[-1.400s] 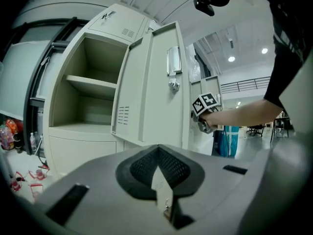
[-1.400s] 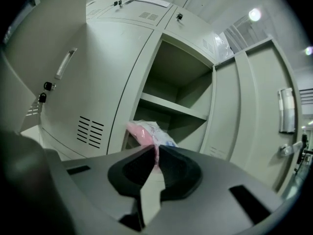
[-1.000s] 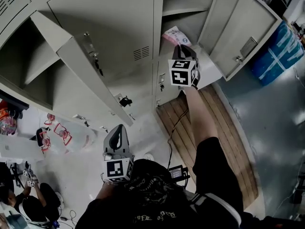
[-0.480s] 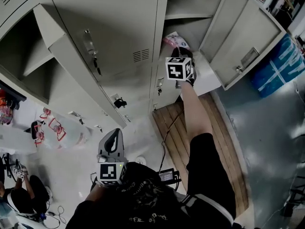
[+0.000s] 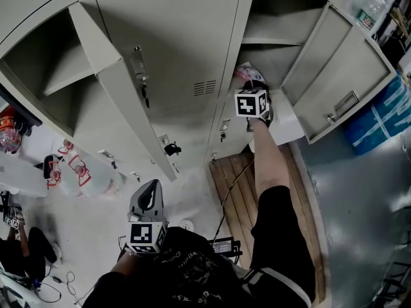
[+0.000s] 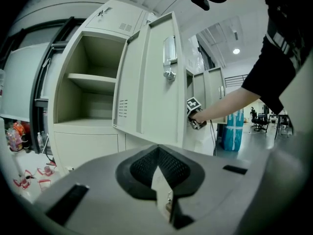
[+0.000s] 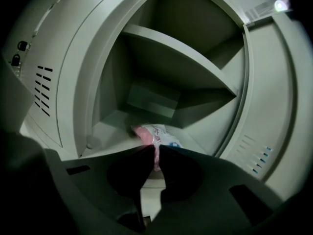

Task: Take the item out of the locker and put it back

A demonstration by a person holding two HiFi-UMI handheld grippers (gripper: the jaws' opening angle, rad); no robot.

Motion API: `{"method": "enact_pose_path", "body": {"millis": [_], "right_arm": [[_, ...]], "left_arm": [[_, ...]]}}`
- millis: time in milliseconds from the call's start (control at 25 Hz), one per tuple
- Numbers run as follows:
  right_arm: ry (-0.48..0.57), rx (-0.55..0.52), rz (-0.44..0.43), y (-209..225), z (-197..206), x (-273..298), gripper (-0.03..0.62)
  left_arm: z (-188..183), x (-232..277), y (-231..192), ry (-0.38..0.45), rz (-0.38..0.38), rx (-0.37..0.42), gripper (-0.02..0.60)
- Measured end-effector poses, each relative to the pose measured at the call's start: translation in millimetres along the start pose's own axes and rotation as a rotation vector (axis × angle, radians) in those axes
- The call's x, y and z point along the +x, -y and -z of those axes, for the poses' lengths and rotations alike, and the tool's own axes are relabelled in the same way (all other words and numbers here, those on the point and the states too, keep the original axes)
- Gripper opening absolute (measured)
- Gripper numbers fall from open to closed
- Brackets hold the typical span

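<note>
A pink and white packet [image 5: 246, 72] [image 7: 157, 134] is at the mouth of the open locker compartment [image 5: 273, 59], just above its floor [image 7: 110, 131]. My right gripper [image 5: 252, 83] [image 7: 157, 153] is shut on the packet's near edge, at arm's length in front of that compartment. The left gripper view also catches the right gripper [image 6: 194, 116] beside the lockers. My left gripper [image 5: 151, 194] [image 6: 157, 155] hangs low near my body, shut and with nothing in it.
The compartment's door [image 5: 334, 88] swings out to the right, and a shelf [image 7: 176, 65] spans it above the packet. Another locker stands open at left with its door [image 5: 119, 98] out. A wooden pallet [image 5: 234, 185], a blue wrapped bundle [image 5: 385, 117] and a seated person [image 5: 26, 262] are on the floor.
The right gripper still pinches the packet at the locker's mouth, and less of the packet shows past it now. The head view has shifted. The left gripper stays low.
</note>
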State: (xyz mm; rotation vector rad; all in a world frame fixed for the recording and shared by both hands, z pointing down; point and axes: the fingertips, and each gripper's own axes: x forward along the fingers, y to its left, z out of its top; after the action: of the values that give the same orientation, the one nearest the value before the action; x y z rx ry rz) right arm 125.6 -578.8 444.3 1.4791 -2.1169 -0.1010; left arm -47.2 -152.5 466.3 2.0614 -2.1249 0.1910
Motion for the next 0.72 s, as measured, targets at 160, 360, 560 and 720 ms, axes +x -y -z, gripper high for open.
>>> {"method": "enact_pose_path", "body": {"millis": [160, 360, 560, 720], "right_arm": [[-0.022, -0.013, -0.009, -4, 6, 4, 0.035], [-0.028, -0.005, -0.022, -7, 3, 7, 0.055], [0.012, 0.033, -0.06, -11, -3, 4, 0.172], [0.032, 0.056, -0.086, -14, -9, -3, 0.213]], "left_arm": [[0, -2, -7, 0.0, -0.026, -0.002, 0.008], [3, -2, -13, -0.008, -0.046, 0.007, 0.008], [4, -3, -17, -0.009, -0.05, -0.015, 0.008], [4, -3, -17, -0.006, -0.043, -0.019, 0.008]]}}
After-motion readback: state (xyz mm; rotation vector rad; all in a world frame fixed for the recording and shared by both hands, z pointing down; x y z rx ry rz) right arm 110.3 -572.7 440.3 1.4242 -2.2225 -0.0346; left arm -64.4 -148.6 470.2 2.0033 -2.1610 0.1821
